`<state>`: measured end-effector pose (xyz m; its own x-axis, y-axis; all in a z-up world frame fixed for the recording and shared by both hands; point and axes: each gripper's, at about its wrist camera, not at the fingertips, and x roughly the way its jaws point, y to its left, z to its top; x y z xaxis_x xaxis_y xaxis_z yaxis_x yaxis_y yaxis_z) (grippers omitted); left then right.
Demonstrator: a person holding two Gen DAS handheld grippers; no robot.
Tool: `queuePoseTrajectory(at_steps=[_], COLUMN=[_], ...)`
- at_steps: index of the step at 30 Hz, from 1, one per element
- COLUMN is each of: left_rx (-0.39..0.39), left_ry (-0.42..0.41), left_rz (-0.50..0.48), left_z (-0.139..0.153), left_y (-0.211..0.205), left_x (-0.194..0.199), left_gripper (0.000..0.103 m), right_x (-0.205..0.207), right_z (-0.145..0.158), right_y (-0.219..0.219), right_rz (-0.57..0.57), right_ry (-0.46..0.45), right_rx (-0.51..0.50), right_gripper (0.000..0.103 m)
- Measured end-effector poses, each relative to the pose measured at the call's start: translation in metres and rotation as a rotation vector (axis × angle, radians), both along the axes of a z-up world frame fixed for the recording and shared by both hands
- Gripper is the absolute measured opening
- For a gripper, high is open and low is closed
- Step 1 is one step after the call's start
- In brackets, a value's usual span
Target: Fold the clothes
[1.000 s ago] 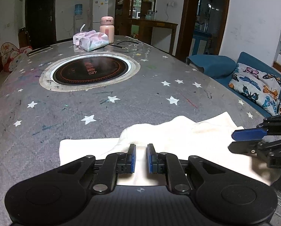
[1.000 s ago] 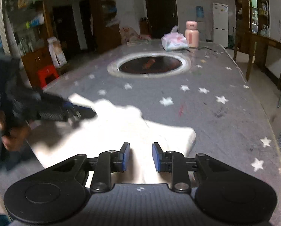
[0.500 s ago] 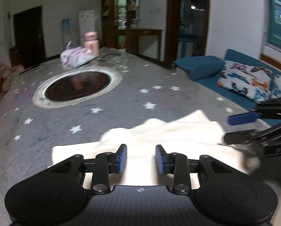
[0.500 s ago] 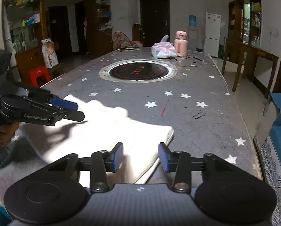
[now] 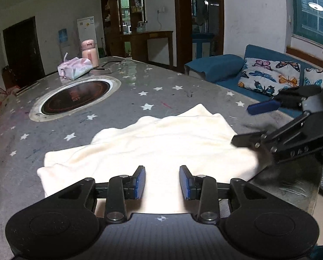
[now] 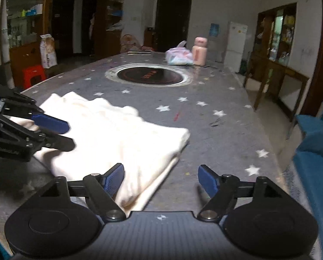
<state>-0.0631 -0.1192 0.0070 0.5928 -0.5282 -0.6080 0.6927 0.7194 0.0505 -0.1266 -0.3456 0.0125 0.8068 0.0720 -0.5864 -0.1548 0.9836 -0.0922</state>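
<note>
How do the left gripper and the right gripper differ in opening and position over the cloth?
The right gripper is opened wider than the left gripper. The left gripper is over the white cloth; the right gripper is at its corner, one finger beside bare table. Both are empty.

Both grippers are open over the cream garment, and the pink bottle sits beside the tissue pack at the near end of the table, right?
Not quite. The pink bottle and tissue pack stand at the far end of the table, beyond the round inset, as the left wrist view shows. Left gripper and right gripper are open over the cream garment.
</note>
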Motion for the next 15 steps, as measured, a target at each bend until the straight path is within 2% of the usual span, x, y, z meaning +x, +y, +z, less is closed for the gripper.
queuePoseTrajectory(at_steps=[3,8,10,15], left_rx=[-0.010,-0.019,-0.022,-0.043], left_ry=[0.006,0.022,0.024,0.039], left_rz=[0.011,0.030,0.047,0.099], left_z=[0.002,-0.001,0.000,-0.001], left_y=[0.003,0.007,0.013,0.035], left_x=[-0.002,-0.002,-0.002,0.001], left_gripper=[0.039,0.040,0.041,0.043], right_x=[-0.003,-0.003,0.000,0.007], right_z=[0.005,0.009,0.006,-0.007], right_y=[-0.005,0.003,0.010,0.008], right_rz=[-0.016,0.016,0.032,-0.007], right_ry=[-0.015,-0.039,-0.040,-0.006], right_rx=[0.010,0.029,0.016,-0.015], right_gripper=[0.078,0.088,0.097,0.099])
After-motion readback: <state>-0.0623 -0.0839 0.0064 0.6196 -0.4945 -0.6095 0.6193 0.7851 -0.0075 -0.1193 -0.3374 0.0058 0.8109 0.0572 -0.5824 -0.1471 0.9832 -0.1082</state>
